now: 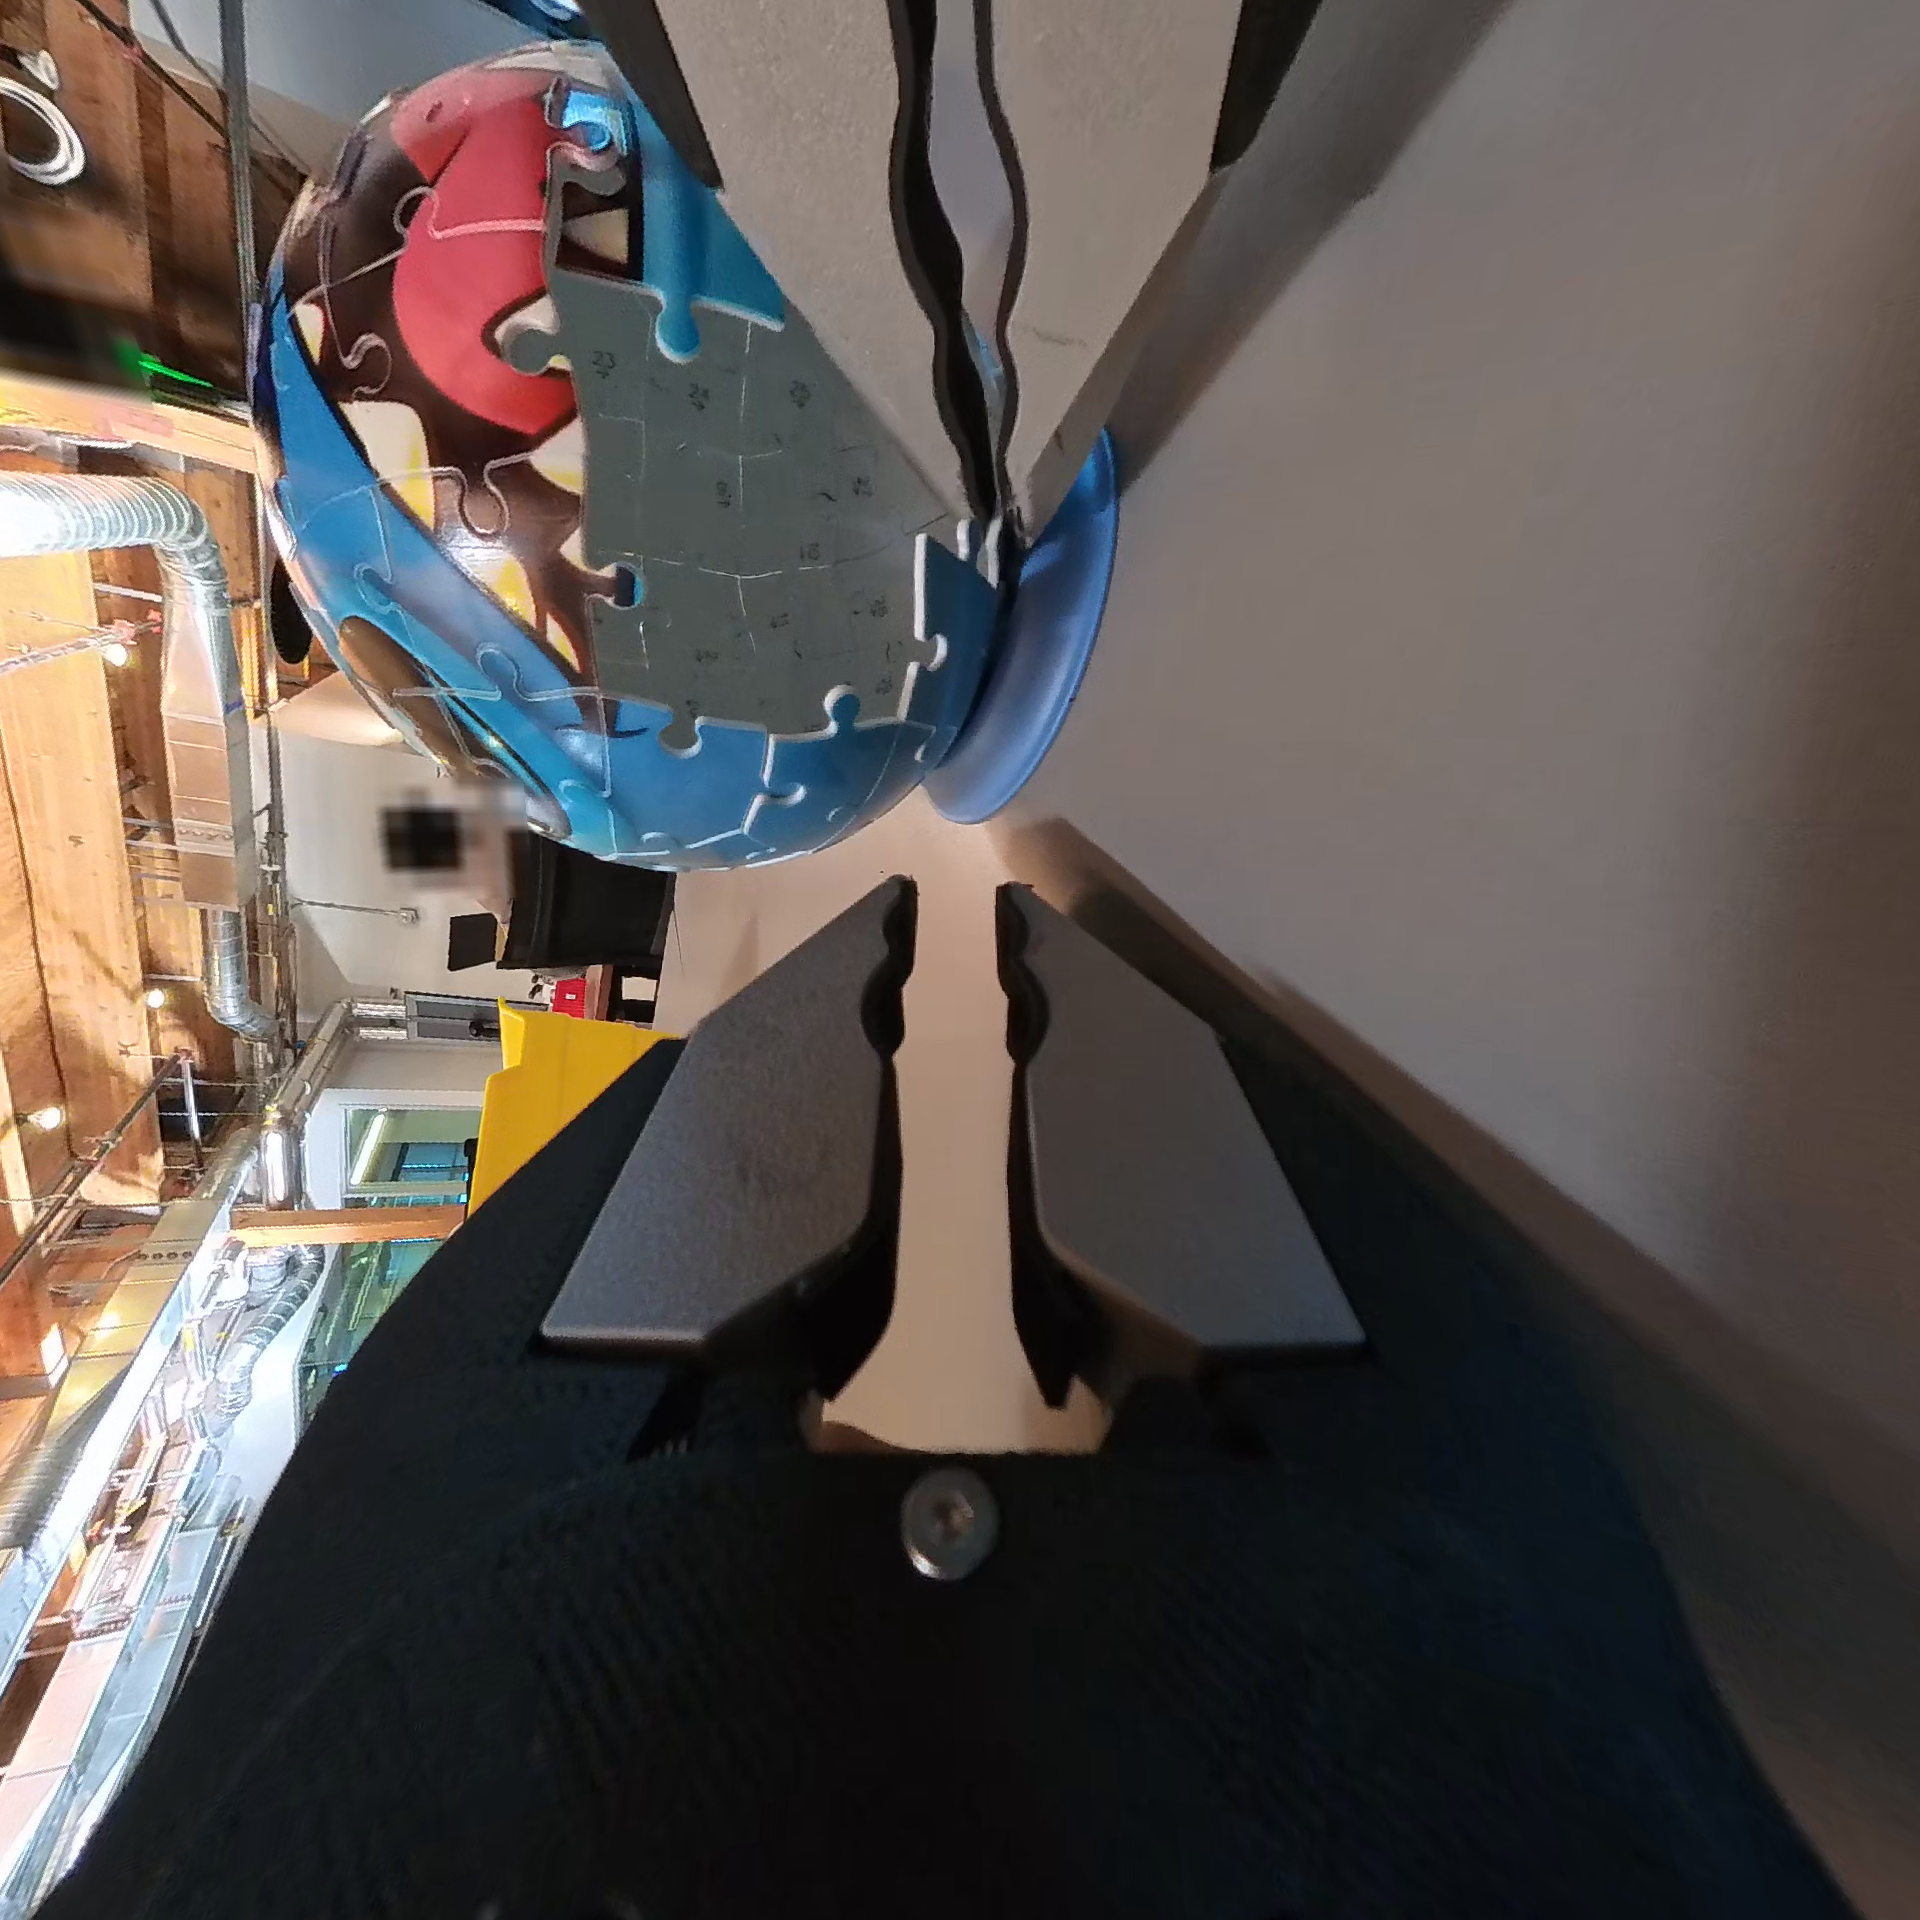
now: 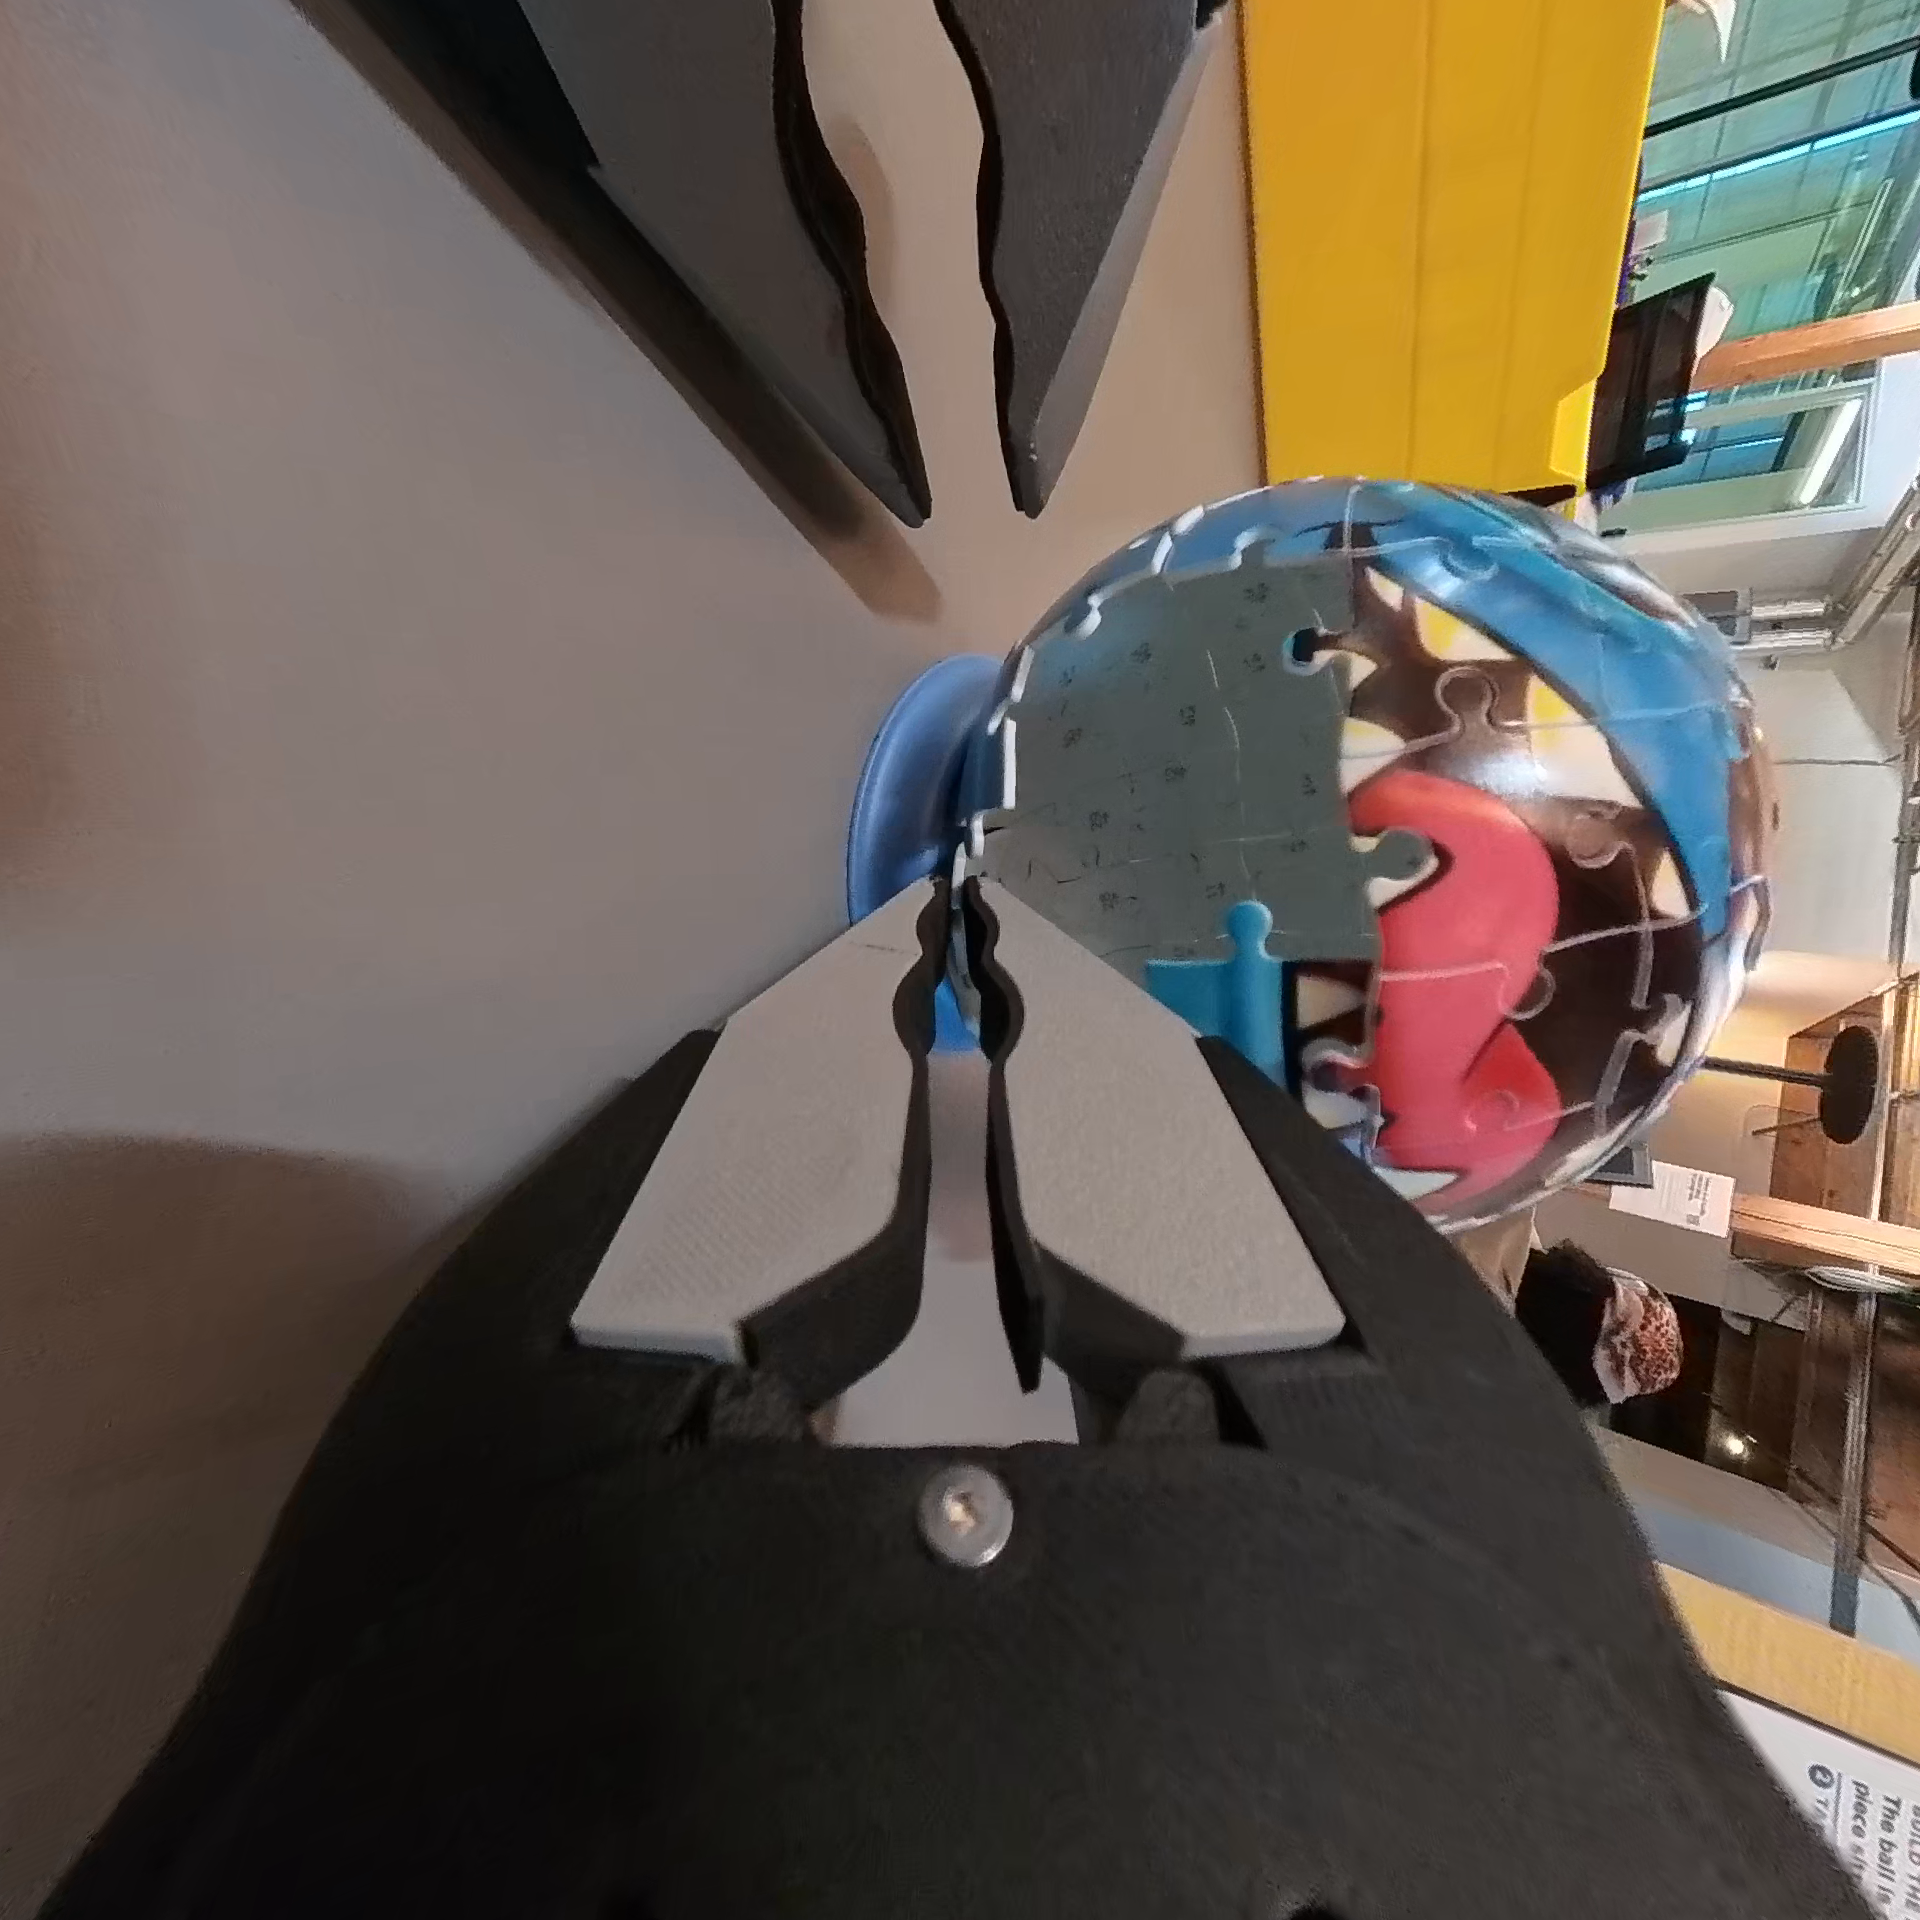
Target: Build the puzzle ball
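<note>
1 puzzle ball [image 2: 1382, 862], 1 blue stand [image 2: 909, 769], 2 grippers w/ jaws, 1 yellow bin [image 2: 1423, 229]

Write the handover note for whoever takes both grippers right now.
Right gripper: nearly shut, tips at the edge of the puzzle ball's open gap, close to its blue stand. It seems to pinch a blue-and-white puzzle piece, though the grip is hard to confirm.
Left gripper: open, empty, just off the ball.
Ball: sits on the stand on the white table.
Done: most of the shell is assembled.
Left: a large gap shows the grey inner faces of the far pieces. Seat this piece, then fill the rest. No loose pieces are in view.
</note>
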### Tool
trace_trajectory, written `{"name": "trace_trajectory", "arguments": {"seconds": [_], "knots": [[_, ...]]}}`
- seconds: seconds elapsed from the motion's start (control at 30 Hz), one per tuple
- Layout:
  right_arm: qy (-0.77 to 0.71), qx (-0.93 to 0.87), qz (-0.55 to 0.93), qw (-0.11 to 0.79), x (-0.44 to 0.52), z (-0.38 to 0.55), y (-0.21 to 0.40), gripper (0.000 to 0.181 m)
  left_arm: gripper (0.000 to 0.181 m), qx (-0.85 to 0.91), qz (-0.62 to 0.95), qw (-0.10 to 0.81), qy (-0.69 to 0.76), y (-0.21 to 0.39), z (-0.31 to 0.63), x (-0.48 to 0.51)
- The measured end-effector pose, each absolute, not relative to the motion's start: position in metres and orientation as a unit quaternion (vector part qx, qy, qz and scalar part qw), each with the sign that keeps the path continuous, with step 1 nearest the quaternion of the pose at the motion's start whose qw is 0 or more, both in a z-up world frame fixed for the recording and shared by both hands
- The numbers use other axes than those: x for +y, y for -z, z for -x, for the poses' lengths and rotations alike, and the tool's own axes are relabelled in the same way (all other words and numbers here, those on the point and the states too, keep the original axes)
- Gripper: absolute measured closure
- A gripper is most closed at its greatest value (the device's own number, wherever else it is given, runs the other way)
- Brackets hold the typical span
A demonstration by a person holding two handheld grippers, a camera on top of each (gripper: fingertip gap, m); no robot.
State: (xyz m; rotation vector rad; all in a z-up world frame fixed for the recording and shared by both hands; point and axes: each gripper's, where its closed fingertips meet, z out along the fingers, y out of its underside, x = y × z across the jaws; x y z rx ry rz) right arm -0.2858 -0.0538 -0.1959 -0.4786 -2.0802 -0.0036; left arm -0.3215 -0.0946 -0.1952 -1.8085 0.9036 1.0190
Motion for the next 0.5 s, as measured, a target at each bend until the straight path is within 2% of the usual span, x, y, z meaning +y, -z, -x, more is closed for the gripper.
{"name": "trace_trajectory", "arguments": {"seconds": [0.5], "knots": [[0.004, -0.853, 0.198, 0.482, -0.0557, 0.2858, 0.1958, 0.179, 0.169, 0.360, 0.723, 0.427, -0.407, 0.1950, 0.3212, -0.0942]]}}
